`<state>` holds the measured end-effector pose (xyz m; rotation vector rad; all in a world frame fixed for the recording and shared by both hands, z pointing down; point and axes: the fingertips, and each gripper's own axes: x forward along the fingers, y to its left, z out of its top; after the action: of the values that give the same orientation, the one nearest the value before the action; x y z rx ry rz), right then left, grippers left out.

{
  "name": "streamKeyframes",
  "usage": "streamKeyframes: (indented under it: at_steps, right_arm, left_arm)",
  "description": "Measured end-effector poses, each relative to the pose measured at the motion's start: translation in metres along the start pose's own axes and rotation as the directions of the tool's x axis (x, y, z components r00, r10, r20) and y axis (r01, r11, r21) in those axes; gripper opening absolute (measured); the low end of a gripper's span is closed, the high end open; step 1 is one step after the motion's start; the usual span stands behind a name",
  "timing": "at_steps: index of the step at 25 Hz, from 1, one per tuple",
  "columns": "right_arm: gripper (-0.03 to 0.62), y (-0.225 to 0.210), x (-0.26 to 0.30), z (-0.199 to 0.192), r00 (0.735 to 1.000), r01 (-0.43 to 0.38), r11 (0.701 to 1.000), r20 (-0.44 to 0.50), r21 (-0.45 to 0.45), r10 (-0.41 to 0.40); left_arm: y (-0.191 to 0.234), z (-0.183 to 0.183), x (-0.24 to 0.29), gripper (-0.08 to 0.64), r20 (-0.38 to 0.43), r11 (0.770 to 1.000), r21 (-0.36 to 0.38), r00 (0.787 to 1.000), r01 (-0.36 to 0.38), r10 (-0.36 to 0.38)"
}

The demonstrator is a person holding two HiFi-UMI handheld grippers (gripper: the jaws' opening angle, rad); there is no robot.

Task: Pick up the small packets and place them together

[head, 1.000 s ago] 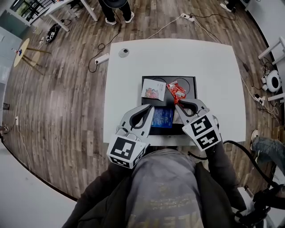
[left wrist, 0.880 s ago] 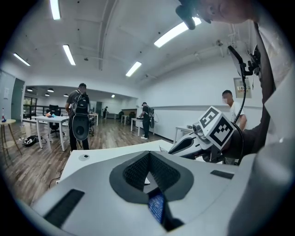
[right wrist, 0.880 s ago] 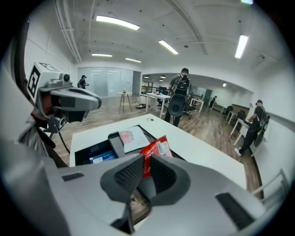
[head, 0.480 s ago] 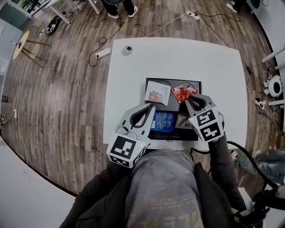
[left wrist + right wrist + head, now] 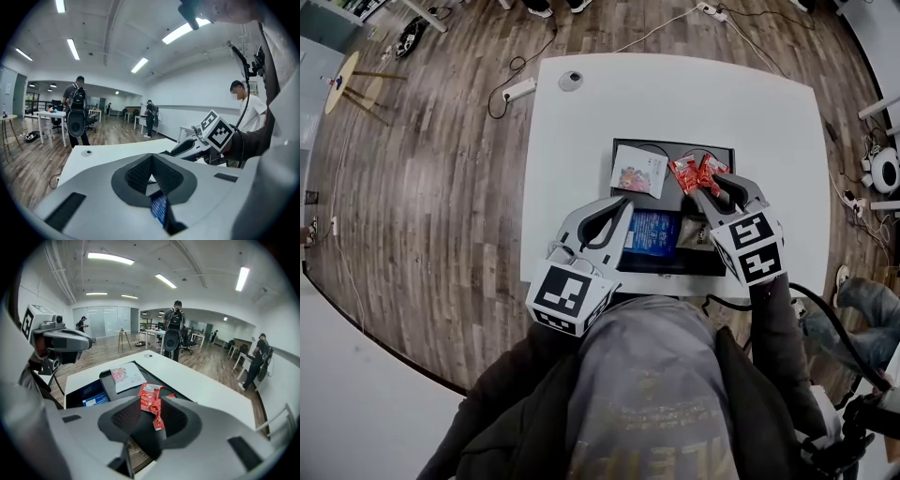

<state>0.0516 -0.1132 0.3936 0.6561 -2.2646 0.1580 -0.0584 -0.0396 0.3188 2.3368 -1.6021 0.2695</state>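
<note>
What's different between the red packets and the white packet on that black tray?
Colour: the red packets are red, the white packet pale with a pink picture. Shape: the red packets are small and crumpled, the white packet larger, flat and square. Place: the red packets lie at the far right corner, the white packet at the far left. Both rest on the black tray.

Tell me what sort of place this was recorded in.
Most likely an open-plan office or lab workspace. A wood-look floor carries a power strip with trailing cables, long strip lights run across the ceiling, and more white desks stand beyond the white table.
</note>
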Motion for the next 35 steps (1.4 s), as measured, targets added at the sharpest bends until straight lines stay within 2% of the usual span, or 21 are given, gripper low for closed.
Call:
streamKeyframes:
  at_steps: [9, 14, 23, 32, 35]
  right_arm:
    - [0.121, 0.037, -0.012, 0.000, 0.999, -0.027, 0.999, 0.028, -0.028, 0.028]
    - [0.120, 0.063, -0.014, -0.005, 0.995, -0.094, 0.995, 0.027, -0.041, 0.096]
    - [0.121, 0.089, -0.004, -0.049, 0.980, -0.170, 0.985, -0.106, -0.024, 0.166]
    - [0.130, 0.117, 0.021, -0.063, 0.954, -0.248, 0.968, -0.180, -0.030, 0.239]
    - [0.137, 0.119, 0.027, -0.074, 0.945, -0.245, 0.969, -0.230, -0.030, 0.232]
  left_arm:
    - [-0.008, -0.009, -0.017, 0.002, -0.008, 1.000, -0.006, 1.000, -0.003, 0.003]
    - [-0.011, -0.013, -0.023, 0.002, -0.012, 1.000, -0.008, 1.000, -0.002, 0.002]
    - [-0.015, -0.026, -0.028, 0.002, -0.029, 1.000, -0.028, 1.000, 0.003, -0.004]
    - [-0.014, -0.034, -0.027, 0.002, -0.053, 0.999, -0.048, 0.998, 0.018, -0.020]
    - [-0.009, -0.037, -0.030, 0.002, -0.060, 0.998, -0.056, 0.998, 0.010, -0.013]
